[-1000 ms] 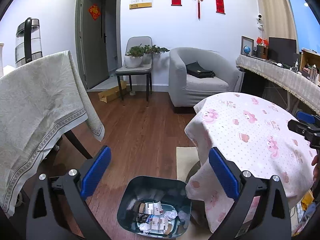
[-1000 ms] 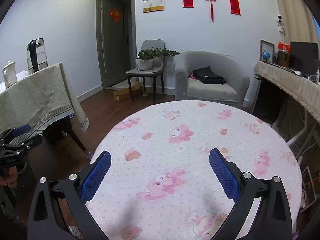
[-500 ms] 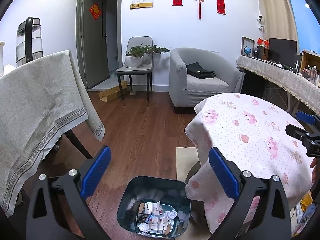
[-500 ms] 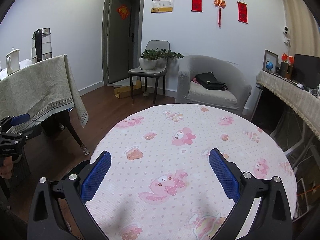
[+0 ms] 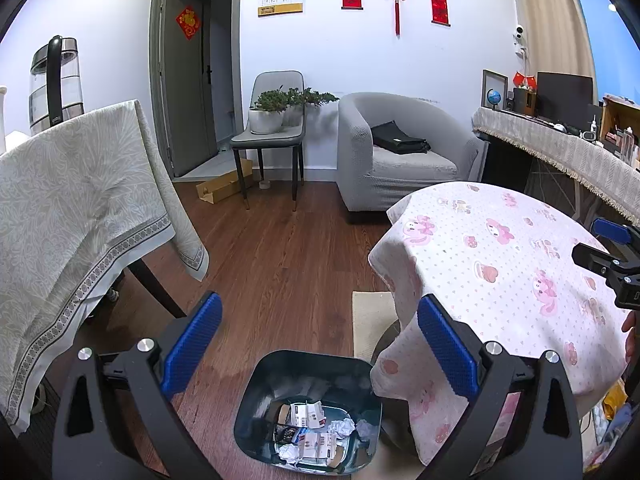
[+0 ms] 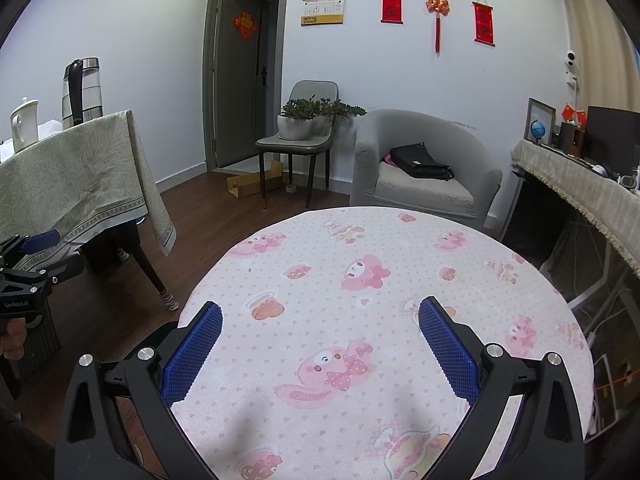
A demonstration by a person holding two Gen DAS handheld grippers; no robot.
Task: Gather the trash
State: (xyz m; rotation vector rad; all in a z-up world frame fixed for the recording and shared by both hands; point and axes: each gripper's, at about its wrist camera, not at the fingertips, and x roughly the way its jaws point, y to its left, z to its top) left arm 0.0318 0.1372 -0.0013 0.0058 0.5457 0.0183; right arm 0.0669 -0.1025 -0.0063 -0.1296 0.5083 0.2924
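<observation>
Hovering spread and empty, the left gripper [image 5: 316, 344] is hanging directly above the trash bin [image 5: 308, 412]; the right gripper [image 6: 320, 344], likewise spread, is facing only bare tablecloth [image 6: 360, 280]

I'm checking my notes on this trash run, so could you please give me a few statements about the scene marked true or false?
1. The bin holds crumpled paper and small cartons. True.
2. The left gripper grips a paper ball. False: it is open and empty.
3. Trash lies on the round table. False: only its pink cloth shows.
4. The right gripper is open over the round table. True.
5. The bin stands on the armchair. False: it stands on the floor.
</observation>
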